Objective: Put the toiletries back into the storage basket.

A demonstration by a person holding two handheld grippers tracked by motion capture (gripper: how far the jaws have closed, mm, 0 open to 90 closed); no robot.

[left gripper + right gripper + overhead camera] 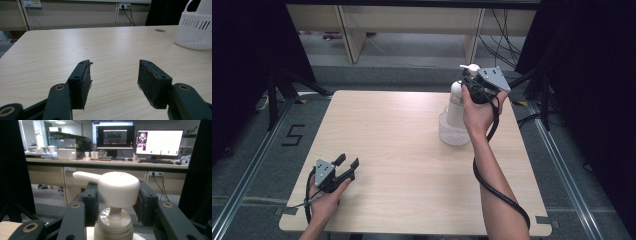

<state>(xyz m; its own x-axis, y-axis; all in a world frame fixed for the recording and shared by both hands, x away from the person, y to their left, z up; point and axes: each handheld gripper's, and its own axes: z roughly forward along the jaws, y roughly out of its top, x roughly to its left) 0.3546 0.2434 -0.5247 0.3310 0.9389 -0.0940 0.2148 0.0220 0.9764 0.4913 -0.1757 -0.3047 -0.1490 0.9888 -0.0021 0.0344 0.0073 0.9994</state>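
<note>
- Left gripper (347,164): black body, a grey three-cornered plate bolted on top, a thin black cable trailing back past the wrist.
- Its black jaws carry flat, scuffed pads with frayed edges; brass-ringed pivots shine on the linkage arms.
- Right gripper (472,80): same black frame, same grey plate, with a thick black cable looping down along the bare, sleeveless forearm.

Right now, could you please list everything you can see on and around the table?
pump bottle: one, white, standing in the basket, far right of table; its pump head sits between the right gripper's jaws
basket: one, white, slotted, far right of table
table: one, light wood
monitors: two, lit, on a desk beyond
left gripper: black, open, near left of table
right gripper: black, closed on the pump head
</note>
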